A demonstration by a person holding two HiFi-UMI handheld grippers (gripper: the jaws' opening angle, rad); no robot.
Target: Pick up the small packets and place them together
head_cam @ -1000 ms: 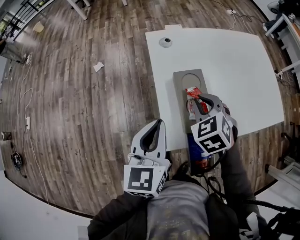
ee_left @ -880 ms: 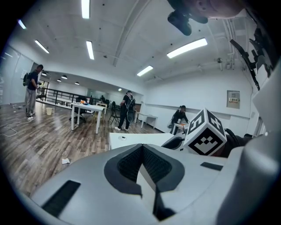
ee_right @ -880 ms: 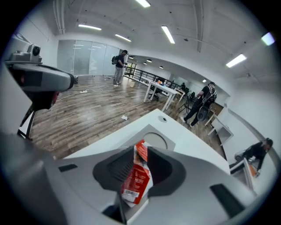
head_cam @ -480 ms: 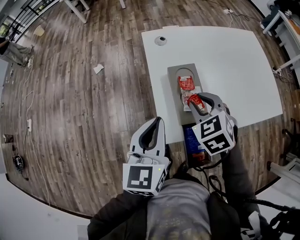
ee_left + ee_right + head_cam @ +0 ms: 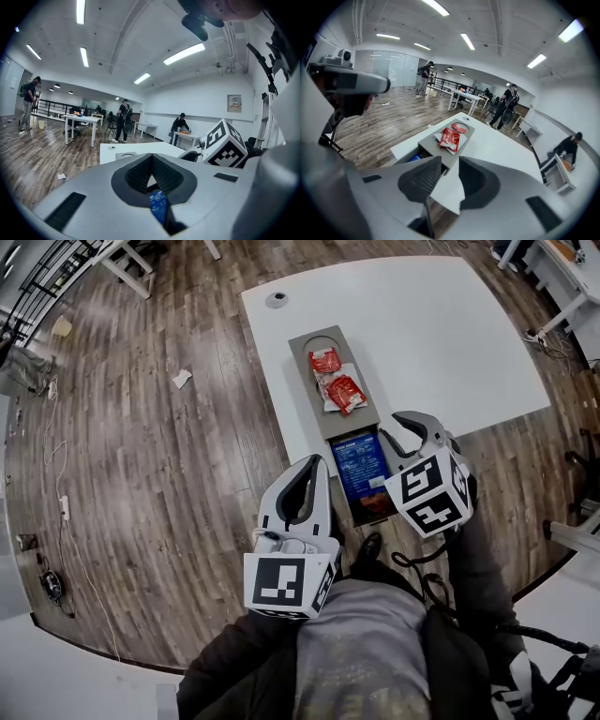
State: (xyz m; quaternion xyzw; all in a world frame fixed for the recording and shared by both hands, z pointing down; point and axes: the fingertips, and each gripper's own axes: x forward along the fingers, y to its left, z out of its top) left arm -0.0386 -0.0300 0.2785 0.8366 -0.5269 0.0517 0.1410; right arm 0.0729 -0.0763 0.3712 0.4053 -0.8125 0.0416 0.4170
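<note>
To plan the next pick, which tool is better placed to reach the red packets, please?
Right. The right tool sits nearer the red packets, jaws just opened and empty; the left tool hangs over the floor.

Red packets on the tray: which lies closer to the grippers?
The tilted red packet atop the white packets; the other red packet sits beyond it, at the tray's round hollow.

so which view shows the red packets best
The head view: it looks down on the red packets lying together on the grey tray. The right gripper view shows them low and slanted; the left gripper view shows none.
</note>
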